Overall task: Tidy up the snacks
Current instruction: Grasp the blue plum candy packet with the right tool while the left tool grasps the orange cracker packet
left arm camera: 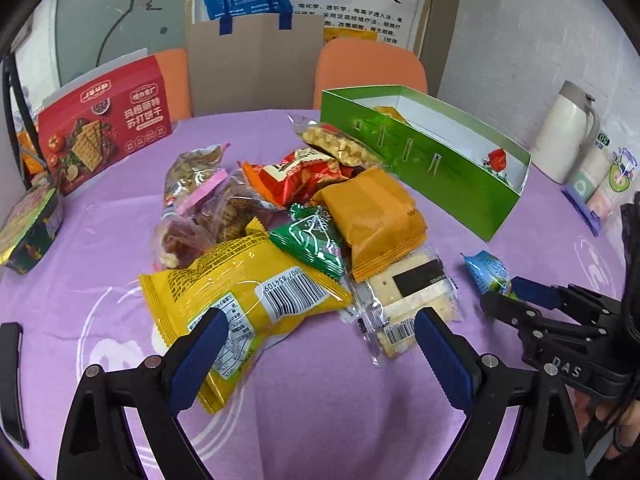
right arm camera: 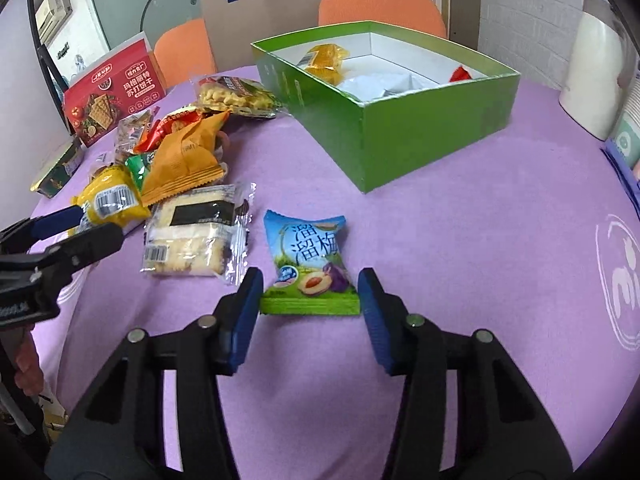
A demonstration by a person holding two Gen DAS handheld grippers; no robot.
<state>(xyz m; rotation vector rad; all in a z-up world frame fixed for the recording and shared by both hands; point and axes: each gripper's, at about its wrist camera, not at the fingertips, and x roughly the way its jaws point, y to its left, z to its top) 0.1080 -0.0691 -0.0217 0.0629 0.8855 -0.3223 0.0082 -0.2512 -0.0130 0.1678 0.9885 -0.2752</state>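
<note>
A blue-and-green plum packet (right arm camera: 310, 265) lies flat on the purple tablecloth (right arm camera: 500, 264) between the right gripper's (right arm camera: 310, 312) half-spread jaws, pads not yet pressing it.

Office or meeting room, likely. Round bench under lilac printed cloth (right arm camera: 460, 208); orange padded chairs (left arm camera: 370, 68) pushed against it; printed Chinese notice poster (left arm camera: 352, 4) on wall; white air-conditioner unit (right arm camera: 54, 12) high on wall; white thermos jug (left arm camera: 566, 132) beside paper cup stack (left arm camera: 596, 168).
</note>
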